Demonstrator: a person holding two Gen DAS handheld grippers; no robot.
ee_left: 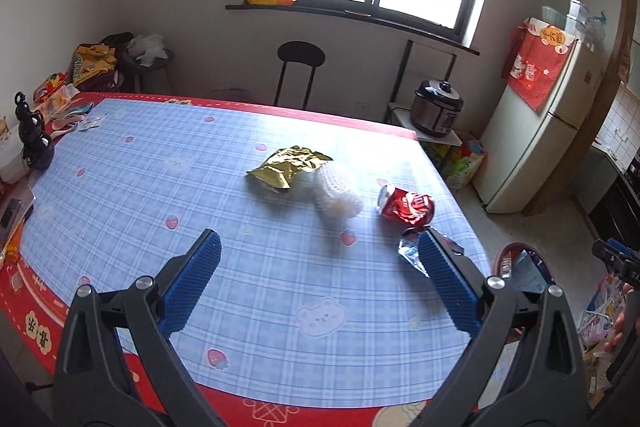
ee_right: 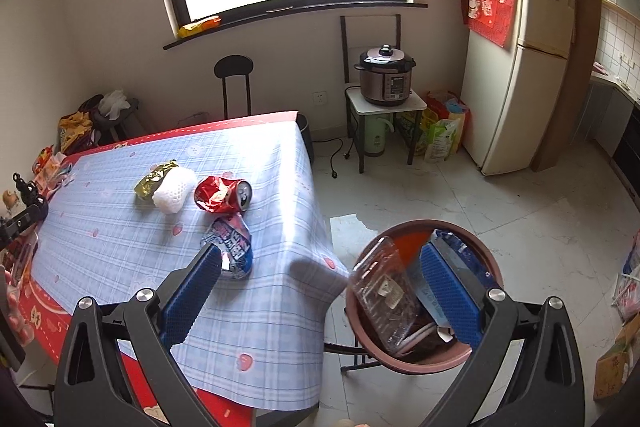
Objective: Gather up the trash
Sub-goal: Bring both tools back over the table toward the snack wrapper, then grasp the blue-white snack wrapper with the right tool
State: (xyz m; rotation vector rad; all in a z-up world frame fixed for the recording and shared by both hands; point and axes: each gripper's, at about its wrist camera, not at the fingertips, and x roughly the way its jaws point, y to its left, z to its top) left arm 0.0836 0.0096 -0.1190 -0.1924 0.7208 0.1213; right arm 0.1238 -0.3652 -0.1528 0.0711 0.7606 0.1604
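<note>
- Four pieces of trash lie on the blue plaid tablecloth: a crumpled gold foil snack bag, a white foam fruit net touching it, a crushed red soda can and a flattened blue-and-silver wrapper near the table's right edge.
- The round reddish-brown bin stands on the floor just off that corner, already holding a clear plastic tray and a blue packet.
- The right gripper hangs wide open and empty between wrapper and bin.
- The left gripper hovers over the table, also fully spread and holding nothing.
- Likely risks: the thin wrapper may slide under blue ridged pads instead of lifting, and dragging it could bunch the overhanging cloth.
- The can may roll off if nudged; the light net could slip free before reaching the bin.
</note>
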